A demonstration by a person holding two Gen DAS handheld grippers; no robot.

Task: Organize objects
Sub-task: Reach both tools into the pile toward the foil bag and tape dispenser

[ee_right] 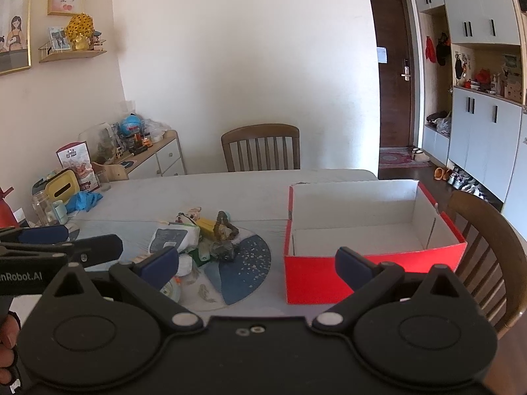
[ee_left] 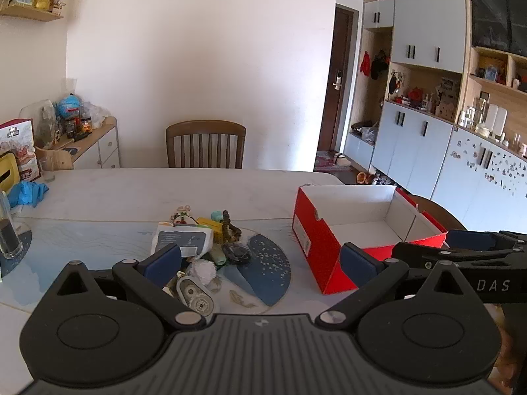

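Note:
A heap of small objects (ee_left: 201,247) lies mid-table: a grey-and-white packet (ee_left: 182,240), a yellow box (ee_left: 210,224), a white tape dispenser (ee_left: 196,296), a dark tangled piece (ee_left: 235,251). The heap also shows in the right wrist view (ee_right: 201,237). An empty red shoebox (ee_left: 349,227) with a white inside stands to its right and shows in the right wrist view (ee_right: 365,230). My left gripper (ee_left: 260,261) is open and empty, just short of the heap. My right gripper (ee_right: 257,261) is open and empty, between heap and box.
A blue round placemat (ee_left: 263,270) lies under the heap. A glass (ee_left: 8,233), blue gloves (ee_left: 26,192) and a yellow tissue box (ee_right: 62,187) sit at the table's left. Wooden chairs stand at the far side (ee_left: 206,144) and on the right (ee_right: 487,247).

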